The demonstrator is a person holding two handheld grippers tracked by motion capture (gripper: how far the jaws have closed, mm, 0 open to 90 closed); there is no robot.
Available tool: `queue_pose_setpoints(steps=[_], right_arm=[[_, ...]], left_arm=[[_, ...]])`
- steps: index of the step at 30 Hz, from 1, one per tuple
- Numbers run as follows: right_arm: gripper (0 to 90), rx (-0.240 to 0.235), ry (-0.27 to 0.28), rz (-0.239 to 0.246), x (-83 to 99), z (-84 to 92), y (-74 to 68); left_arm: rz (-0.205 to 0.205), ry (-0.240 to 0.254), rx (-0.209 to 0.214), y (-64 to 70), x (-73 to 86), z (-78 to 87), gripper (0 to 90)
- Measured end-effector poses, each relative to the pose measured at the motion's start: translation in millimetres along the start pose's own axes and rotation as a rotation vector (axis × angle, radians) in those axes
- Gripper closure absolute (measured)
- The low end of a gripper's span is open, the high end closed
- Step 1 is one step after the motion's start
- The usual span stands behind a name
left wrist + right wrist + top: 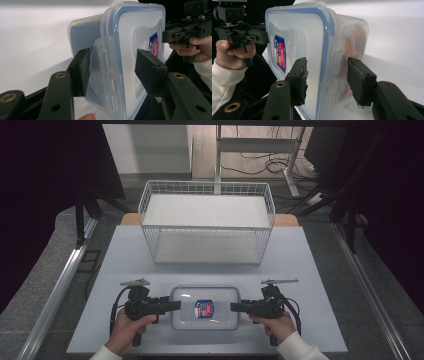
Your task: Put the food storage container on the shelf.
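clear plastic box [205,307], both claws — left [176,304], right [234,306] — seemingly gripping end latches

Bare bench [125,255] left and right of the wire basket [207,222], basket blocking the far middle, open strip between basket and box [205,307], tongs flanking box ends.

Clear container [205,307] w/ blue-rimmed lid, red-blue label [203,308]; white wire basket [207,222]; black hand-held grippers; pale grey table [300,270]
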State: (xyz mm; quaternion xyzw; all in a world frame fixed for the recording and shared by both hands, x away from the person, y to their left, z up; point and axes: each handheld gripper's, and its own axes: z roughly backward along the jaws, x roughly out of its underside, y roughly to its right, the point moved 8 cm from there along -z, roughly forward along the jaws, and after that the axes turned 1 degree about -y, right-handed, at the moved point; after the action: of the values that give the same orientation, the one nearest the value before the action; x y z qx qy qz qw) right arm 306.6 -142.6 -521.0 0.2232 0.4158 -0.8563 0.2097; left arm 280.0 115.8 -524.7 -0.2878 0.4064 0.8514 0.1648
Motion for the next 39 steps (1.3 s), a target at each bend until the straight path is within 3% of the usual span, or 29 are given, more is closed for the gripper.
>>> queue_pose_setpoints(steps=[24,34,39], right_arm=[[51.6,0.025,0.028,0.068,-17.7,10.3,-4.3],[51.7,0.043,0.039,0.091,-39.8,4.1,6.8],[51.7,0.056,0.055,0.105,-61.4,0.4,19.3]], left_arm=[[-0.029,0.011,0.009,3.3,-18.3,1.0,48.3],[-0.038,0.011,0.011,-12.5,-40.5,-7.3,48.1],[-0.044,0.021,0.035,-30.2,-67.5,-18.7,48.6]])
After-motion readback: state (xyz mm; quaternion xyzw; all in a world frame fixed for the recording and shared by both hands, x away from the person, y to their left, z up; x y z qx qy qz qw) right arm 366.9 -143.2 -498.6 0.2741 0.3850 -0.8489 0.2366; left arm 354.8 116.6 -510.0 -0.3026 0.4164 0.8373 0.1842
